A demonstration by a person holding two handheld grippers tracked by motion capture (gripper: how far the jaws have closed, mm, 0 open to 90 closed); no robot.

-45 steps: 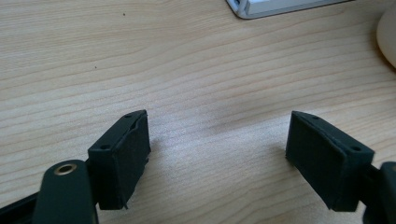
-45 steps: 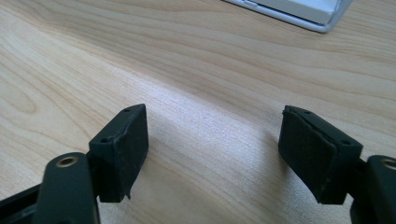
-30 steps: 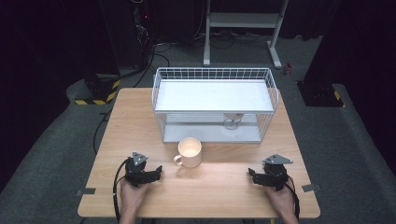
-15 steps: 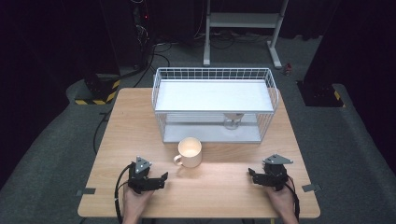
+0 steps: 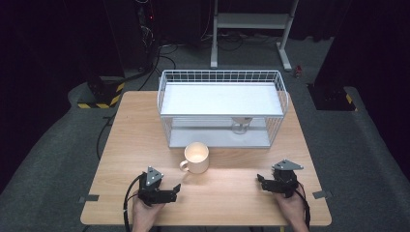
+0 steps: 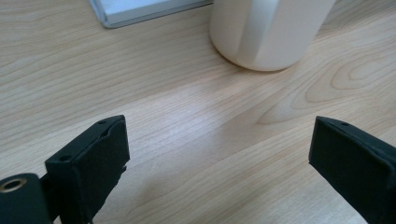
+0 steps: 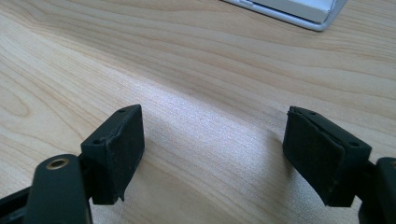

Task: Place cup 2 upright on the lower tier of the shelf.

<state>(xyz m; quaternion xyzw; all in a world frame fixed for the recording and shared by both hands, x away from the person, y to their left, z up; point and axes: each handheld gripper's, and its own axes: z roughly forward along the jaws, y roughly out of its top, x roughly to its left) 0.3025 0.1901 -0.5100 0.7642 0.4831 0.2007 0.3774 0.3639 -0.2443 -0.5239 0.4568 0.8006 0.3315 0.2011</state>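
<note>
A wire rack (image 5: 222, 110) stood on the far half of the worktop (image 5: 125, 145), roughly centred. A glass (image 5: 240, 125) sat on the rack's lower level, right of the middle, under the upper shelf. A mug (image 5: 197, 157) stood on the worktop just before the rack's front edge, its handle turned to the near left. The left hand-held gripper (image 5: 167, 193) lay near the front edge, before and left of the mug; the right hand-held gripper (image 5: 261, 182) lay well apart, toward the front right.

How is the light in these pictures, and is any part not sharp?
High view: the table is lit, the room around it dark, and the mug glows inside. Left gripper view: soft sheen on the wood, the near jaws slightly blurred. Right gripper view: a pale glare band between the jaws.
</note>
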